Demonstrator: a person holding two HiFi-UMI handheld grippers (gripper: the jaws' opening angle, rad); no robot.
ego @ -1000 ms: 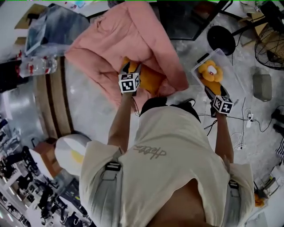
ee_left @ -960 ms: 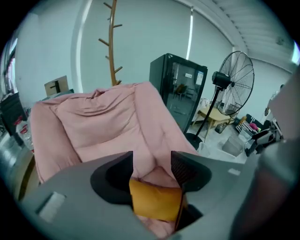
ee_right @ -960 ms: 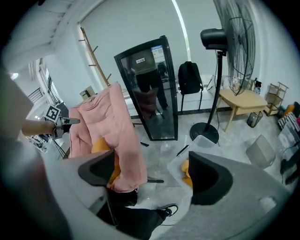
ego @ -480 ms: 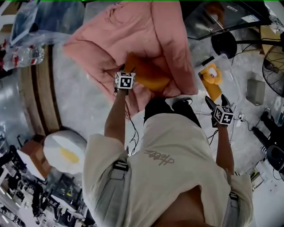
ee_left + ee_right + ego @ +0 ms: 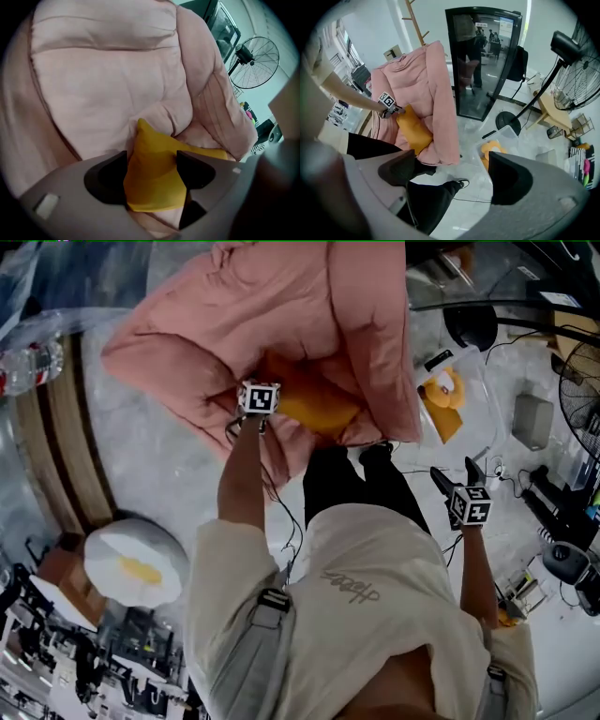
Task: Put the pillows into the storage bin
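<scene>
Overhead only, white fried-egg pillow point(image 5: 131, 563), right claw point(image 5: 454, 471) spread wide, empty

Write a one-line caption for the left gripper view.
Left gripper, jaws just opened wider, around a yellow pillow corner on the pink chair.

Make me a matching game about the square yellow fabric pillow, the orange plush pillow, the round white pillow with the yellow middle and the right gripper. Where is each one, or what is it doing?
Things
1. square yellow fabric pillow
2. orange plush pillow
3. round white pillow with a yellow middle
4. right gripper

Places or states
A. inside the clear plastic storage bin
B. jaws apart, nothing between them
C. lying by itself, far from the bin
D. on the pink padded lounge chair

Pairs: 1-D, 2-A, 3-C, 4-B
</scene>
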